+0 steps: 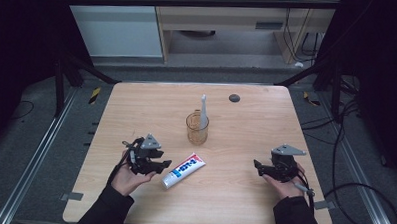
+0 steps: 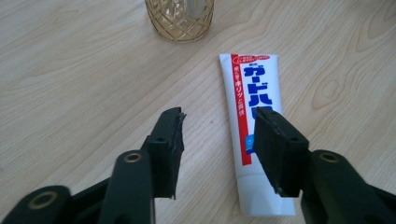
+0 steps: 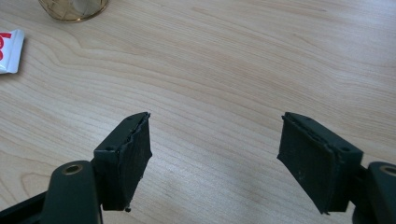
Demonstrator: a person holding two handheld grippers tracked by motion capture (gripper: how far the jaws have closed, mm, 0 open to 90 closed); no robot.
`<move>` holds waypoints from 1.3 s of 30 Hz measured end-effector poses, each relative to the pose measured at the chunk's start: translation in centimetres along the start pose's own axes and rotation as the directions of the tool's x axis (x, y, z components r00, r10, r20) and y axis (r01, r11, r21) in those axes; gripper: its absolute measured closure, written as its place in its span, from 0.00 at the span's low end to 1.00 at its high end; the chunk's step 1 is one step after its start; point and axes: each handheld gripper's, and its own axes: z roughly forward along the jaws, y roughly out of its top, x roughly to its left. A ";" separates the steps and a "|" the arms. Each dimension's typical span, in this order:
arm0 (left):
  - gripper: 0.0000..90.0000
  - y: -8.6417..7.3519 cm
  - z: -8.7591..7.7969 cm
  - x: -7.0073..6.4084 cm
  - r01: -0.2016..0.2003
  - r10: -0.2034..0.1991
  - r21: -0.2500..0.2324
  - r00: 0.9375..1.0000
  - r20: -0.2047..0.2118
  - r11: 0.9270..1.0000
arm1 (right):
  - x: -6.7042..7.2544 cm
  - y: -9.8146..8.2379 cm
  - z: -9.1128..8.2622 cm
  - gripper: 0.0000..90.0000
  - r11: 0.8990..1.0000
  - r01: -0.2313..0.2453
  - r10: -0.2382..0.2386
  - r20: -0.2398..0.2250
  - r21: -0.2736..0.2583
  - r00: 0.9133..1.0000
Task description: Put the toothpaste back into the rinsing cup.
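Left gripper (image 2: 217, 128) agape over toothpaste tube (image 2: 252, 126)

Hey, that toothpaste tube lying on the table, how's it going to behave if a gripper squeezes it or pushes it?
The toothpaste tube looks soft-walled, so the jaws would probably dent it rather than meet a stiff body. Its glossy skin may be a little slippery. It lies flat with a crimped end, so a push would likely slide or pivot it on the table rather than roll it.

**Colours on the table**

The flat white plastic toothpaste tube (image 2: 252, 135) carries a red stripe and blue lettering. The amber faceted glass cup (image 1: 197, 128) shows a diamond pattern and holds a white toothbrush (image 1: 203, 112). The pale wooden table (image 1: 245, 143) is streaked with grain.
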 end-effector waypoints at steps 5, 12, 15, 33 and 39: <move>0.52 1.1 0.3 -0.2 -0.018 0.018 0.014 1.000 0.019 1.000 | 0.0 0.0 0.0 0.28 1.000 -0.001 0.001 0.000 0.002 1.000; 0.46 2.4 1.5 -1.2 -0.047 0.045 0.055 0.998 0.037 0.997 | -0.1 0.0 0.1 0.28 1.000 0.002 -0.002 0.004 0.003 1.000; 0.44 2.8 2.0 -1.5 -0.054 0.051 0.066 0.997 0.052 0.996 | 0.0 0.0 0.1 0.28 1.000 0.003 -0.003 0.002 0.005 1.000; 0.43 2.6 5.2 -2.6 -0.084 0.065 0.189 0.992 0.107 0.978 | 0.0 -0.1 0.1 0.28 1.000 0.004 -0.004 -0.001 0.011 1.000; 0.43 2.5 6.2 -2.9 -0.100 0.079 0.228 0.992 0.101 0.968 | -0.1 -0.2 0.2 0.28 1.000 0.005 -0.005 -0.004 0.018 1.000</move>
